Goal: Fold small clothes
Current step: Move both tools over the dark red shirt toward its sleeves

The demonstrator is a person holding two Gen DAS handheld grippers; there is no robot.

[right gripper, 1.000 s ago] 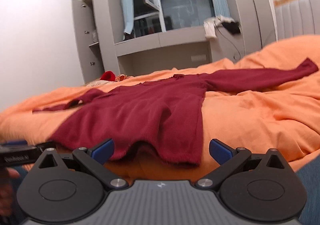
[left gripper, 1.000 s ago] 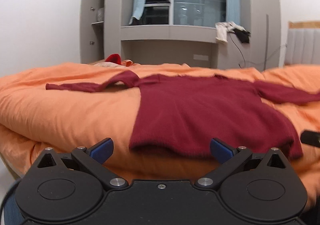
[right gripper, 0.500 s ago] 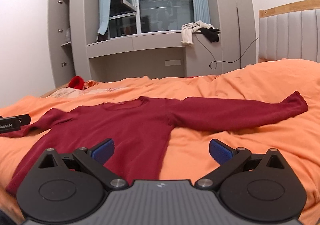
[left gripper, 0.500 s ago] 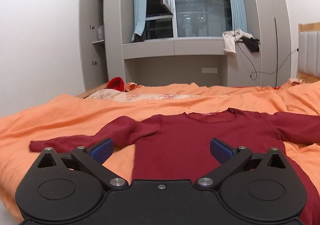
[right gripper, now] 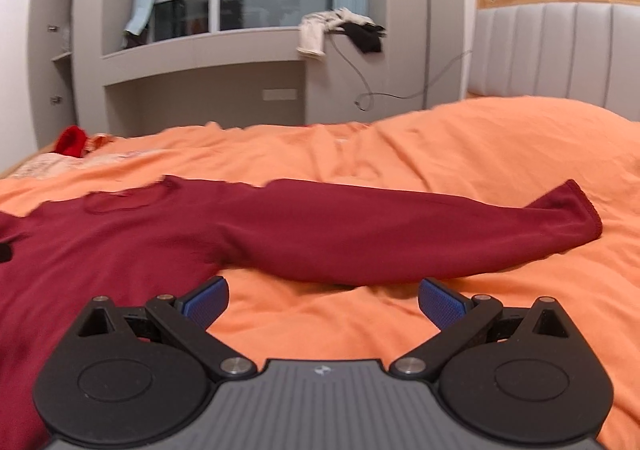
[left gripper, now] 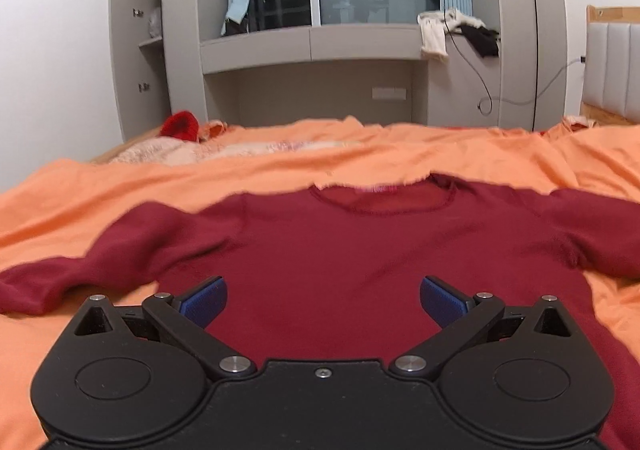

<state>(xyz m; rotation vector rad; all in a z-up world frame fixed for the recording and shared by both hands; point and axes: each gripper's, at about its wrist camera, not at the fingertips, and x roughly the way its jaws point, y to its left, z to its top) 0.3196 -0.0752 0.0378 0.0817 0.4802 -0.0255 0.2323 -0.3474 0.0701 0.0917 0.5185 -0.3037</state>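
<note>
Left gripper (left gripper: 322,300), lower centre of its view: jaws spread wide, nothing between them, poised over the chest of the dark red sweater (left gripper: 360,250). Right gripper (right gripper: 323,300), lower centre of its view: likewise wide and empty, above bare orange duvet (right gripper: 460,153) just beside the sweater's armpit.

The sweater lies flat, face up, across mid-frame, neckline (left gripper: 380,197) pointing away. Right sleeve (right gripper: 400,238) extends to the cuff (right gripper: 576,209) at centre right; left sleeve (left gripper: 100,262) runs to the left edge.

Assessed as light, soft, limp knit, not slippery, not fragile. Recommended holds: cuff or shoulder seam, pinching the sweater fabric alone, not the duvet.
</note>
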